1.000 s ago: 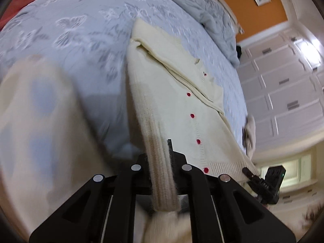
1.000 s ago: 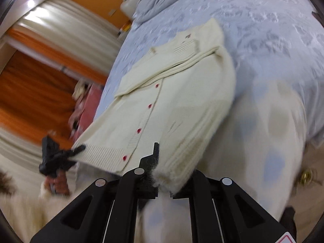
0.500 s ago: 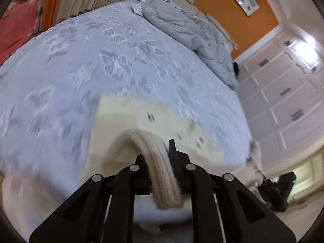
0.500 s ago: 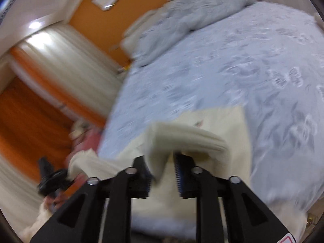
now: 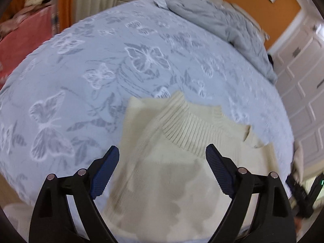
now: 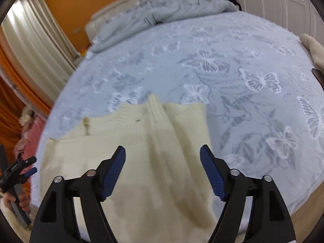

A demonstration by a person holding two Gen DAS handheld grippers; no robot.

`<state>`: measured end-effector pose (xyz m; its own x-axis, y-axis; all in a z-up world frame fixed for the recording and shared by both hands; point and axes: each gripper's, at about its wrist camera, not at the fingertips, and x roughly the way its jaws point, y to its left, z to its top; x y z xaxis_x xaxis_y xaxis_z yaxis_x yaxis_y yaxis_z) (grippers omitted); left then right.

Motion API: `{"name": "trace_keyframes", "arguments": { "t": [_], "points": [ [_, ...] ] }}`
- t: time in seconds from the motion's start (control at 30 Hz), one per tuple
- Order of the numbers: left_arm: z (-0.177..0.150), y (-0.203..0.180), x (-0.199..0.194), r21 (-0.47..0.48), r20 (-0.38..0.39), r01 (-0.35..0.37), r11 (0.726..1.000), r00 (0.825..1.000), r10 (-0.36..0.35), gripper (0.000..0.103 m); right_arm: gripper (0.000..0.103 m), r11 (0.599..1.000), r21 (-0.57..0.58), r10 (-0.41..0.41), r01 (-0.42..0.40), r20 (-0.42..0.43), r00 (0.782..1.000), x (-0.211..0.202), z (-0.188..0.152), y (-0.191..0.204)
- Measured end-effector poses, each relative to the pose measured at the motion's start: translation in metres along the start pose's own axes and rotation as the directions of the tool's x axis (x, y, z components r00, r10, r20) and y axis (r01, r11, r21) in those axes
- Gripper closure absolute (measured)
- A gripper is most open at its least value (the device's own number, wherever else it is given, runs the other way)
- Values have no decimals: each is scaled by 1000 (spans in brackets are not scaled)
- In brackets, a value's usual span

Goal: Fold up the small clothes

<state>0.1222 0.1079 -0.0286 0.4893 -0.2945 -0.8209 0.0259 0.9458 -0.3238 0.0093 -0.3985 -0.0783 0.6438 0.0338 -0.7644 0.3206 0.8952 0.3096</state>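
A cream knitted cardigan [image 5: 174, 162] lies folded over on the blue butterfly bedspread [image 5: 81, 77], its ribbed hem on top and facing away. My left gripper [image 5: 162, 162] hovers over its left part with the jaws opening wide; the fabric lies below them, not pinched. In the right wrist view the same cardigan [image 6: 141, 162] lies flat, and my right gripper [image 6: 163, 160] stands above its right part, jaws opening, pads clear of the knit. The left gripper [image 6: 20, 172] also shows at the far left edge of that view, held by a hand.
A rumpled grey duvet [image 5: 218, 24] lies at the head of the bed by the orange wall. White wardrobe doors [image 5: 303, 77] stand to the right. Red-pink bedding [image 5: 18, 40] and curtains [image 6: 30, 46] are on the left. A cream item [image 6: 313, 48] sits on the bed's right edge.
Both grippers carried the cardigan's lower hem forward over its upper part, then let go. Both were shut on the knit before; now the jaws stand wide and the hem lies on the garment.
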Motion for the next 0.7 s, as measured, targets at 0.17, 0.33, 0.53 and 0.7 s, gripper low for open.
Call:
{"name": "trace_keyframes", "arguments": {
  "t": [0.17, 0.33, 0.53, 0.7],
  "points": [
    [6, 4, 52, 1, -148, -55, 998, 987, 55, 97, 95, 996, -76, 24, -36, -152, 988, 50, 10, 13],
    [32, 0, 16, -26, -41, 19, 999, 999, -20, 97, 96, 983, -1, 183, -183, 86, 979, -21, 42, 7],
    [31, 12, 64, -24, -137, -79, 997, 988, 75, 96, 96, 989, 151, 38, -10, -185, 982, 70, 22, -52],
    [20, 9, 71, -13, -132, -128, 992, 983, 125, 91, 88, 995, 99, 1, 5, -56, 998, 23, 30, -30]
  ]
}}
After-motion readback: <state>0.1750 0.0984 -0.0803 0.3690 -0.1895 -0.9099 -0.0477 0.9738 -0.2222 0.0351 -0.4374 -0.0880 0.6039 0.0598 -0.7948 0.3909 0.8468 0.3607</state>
